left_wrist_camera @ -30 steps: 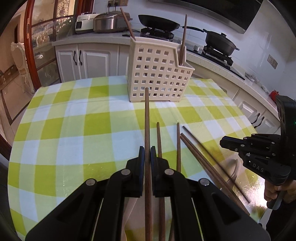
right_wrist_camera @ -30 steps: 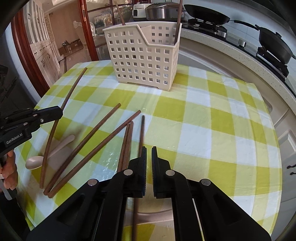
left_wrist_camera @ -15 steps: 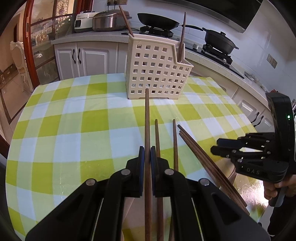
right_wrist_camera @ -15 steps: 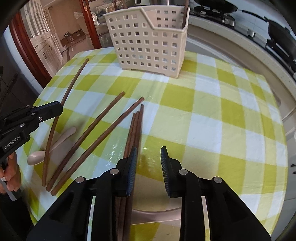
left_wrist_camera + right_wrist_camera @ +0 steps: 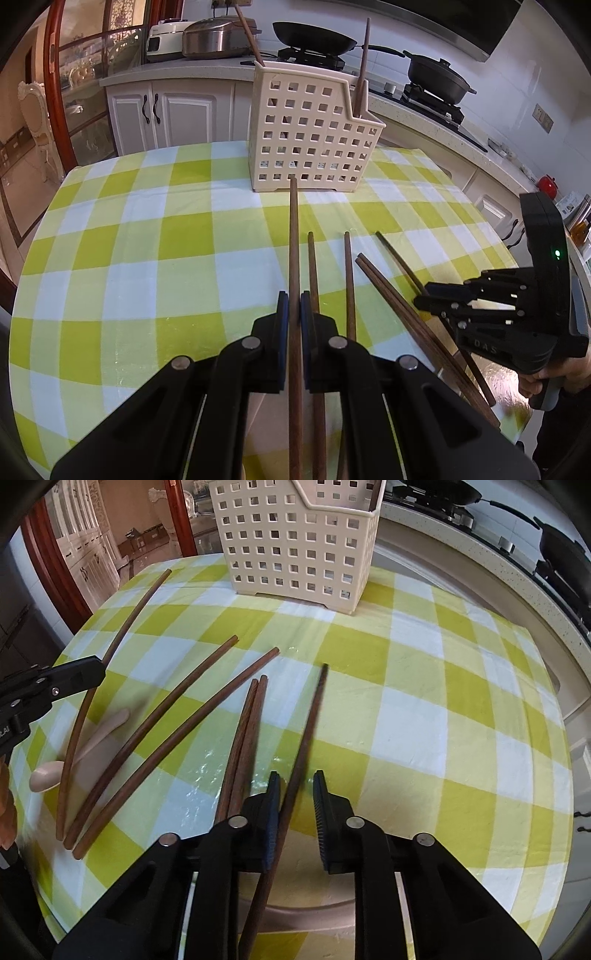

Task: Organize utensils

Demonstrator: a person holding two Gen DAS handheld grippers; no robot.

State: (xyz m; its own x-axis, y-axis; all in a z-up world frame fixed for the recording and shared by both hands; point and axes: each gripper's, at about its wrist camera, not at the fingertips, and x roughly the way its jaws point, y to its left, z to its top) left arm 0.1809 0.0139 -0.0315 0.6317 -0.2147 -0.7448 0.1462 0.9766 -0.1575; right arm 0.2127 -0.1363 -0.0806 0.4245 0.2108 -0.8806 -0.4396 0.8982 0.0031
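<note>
My left gripper (image 5: 294, 308) clenched one chopstick (image 5: 293, 236) pointing toward twelve o'clock, while my right gripper (image 5: 295, 790), jaws just closing, stood apart around another chopstick (image 5: 308, 731).

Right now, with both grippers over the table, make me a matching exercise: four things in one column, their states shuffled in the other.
Things
1. left gripper
2. right gripper
3. cream spoon
4. slotted utensil basket

States
A. stands upright, upright chopsticks poking out
B. jaws apart, loose chopstick between them
C. lies flat on the checked tablecloth
D. clamped on the long chopstick

Pairs: 1-D, 2-B, 3-C, 4-A

The right gripper's jaws have just been closing around the loose chopstick but do not pinch it yet.
</note>
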